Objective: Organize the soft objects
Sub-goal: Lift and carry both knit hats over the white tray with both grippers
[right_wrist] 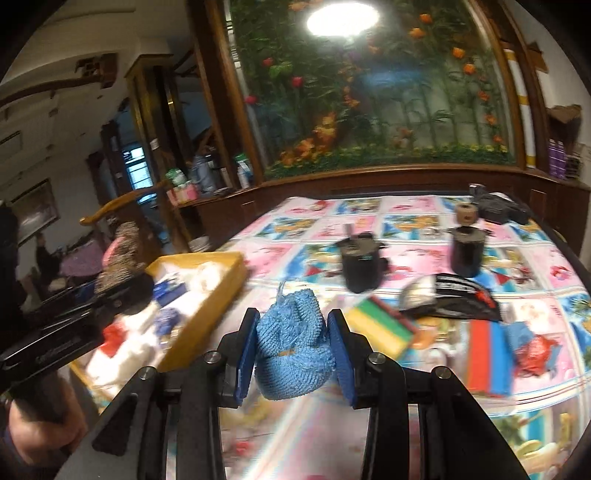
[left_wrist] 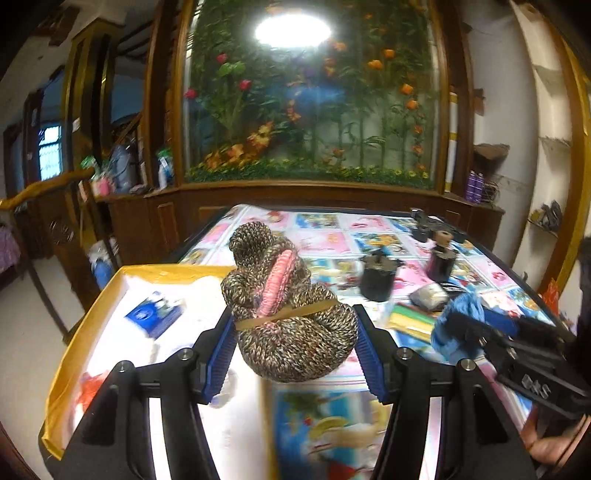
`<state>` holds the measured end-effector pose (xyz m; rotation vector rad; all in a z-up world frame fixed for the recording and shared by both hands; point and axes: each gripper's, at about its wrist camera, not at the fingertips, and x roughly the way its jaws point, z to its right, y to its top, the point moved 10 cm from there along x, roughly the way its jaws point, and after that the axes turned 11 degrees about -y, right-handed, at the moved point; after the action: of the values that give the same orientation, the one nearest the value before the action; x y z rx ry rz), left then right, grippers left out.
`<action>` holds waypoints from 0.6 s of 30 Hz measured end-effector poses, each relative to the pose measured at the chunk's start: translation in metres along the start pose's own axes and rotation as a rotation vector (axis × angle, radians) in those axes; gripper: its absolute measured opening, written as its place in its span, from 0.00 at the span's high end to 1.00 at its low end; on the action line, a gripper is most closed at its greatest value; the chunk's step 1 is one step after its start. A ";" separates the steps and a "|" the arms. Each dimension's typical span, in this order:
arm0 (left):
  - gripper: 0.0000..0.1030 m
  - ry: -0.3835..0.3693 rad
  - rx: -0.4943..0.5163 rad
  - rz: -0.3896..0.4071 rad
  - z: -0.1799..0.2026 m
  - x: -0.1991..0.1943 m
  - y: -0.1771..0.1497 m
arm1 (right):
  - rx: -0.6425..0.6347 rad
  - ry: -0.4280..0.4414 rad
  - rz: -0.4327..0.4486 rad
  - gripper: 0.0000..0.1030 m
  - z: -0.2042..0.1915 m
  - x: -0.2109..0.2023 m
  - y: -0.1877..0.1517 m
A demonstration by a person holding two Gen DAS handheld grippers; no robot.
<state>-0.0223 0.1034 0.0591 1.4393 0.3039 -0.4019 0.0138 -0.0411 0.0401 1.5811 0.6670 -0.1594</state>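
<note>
Glaring ceiling lamp (left_wrist: 292, 30); motion blur, fisheye edges dark.

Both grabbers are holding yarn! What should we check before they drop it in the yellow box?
1. Left hand-held gripper shut on the brown-and-pink yarn bundle: ok, both pads press its sides.
2. Right hand-held gripper shut on the blue yarn bundle: ok.
3. Rubber band around the brown bundle: ok, wrapped across it.
4. Yellow box open on top: ok.
5. Free room in the box: cannot tell; white stuffing and a blue packet already lie inside.
6. Grippers apart from each other: ok, the right one sits off to the side in the left view.
</note>
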 end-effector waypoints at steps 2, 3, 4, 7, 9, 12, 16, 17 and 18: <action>0.42 0.031 -0.027 -0.002 -0.021 -0.005 -0.002 | -0.027 0.044 -0.008 0.60 -0.023 -0.002 -0.002; 0.42 0.048 -0.043 -0.003 -0.033 -0.007 -0.003 | -0.041 0.069 -0.014 0.60 -0.035 -0.003 -0.003; 0.42 0.063 -0.059 -0.006 -0.042 -0.008 -0.004 | -0.050 0.089 -0.019 0.60 -0.045 -0.004 -0.004; 0.42 0.089 -0.111 -0.020 -0.073 -0.013 -0.009 | -0.078 0.140 -0.046 0.60 -0.074 -0.002 -0.009; 0.42 0.113 -0.132 -0.030 -0.092 -0.017 -0.012 | -0.093 0.170 -0.069 0.60 -0.090 0.001 -0.011; 0.42 0.136 -0.171 -0.044 -0.118 -0.025 -0.020 | -0.110 0.202 -0.093 0.60 -0.110 0.008 -0.010; 0.42 0.155 -0.203 -0.075 -0.144 -0.035 -0.037 | -0.125 0.240 -0.128 0.60 -0.133 0.022 -0.003; 0.42 0.160 -0.206 -0.085 -0.150 -0.037 -0.041 | -0.130 0.246 -0.142 0.60 -0.140 0.028 -0.002; 0.42 0.160 -0.210 -0.098 -0.155 -0.039 -0.047 | -0.136 0.249 -0.157 0.60 -0.146 0.035 -0.002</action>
<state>-0.0717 0.2563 0.0170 1.2553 0.5320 -0.3242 0.0000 0.1082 0.0427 1.4301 0.9768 -0.0317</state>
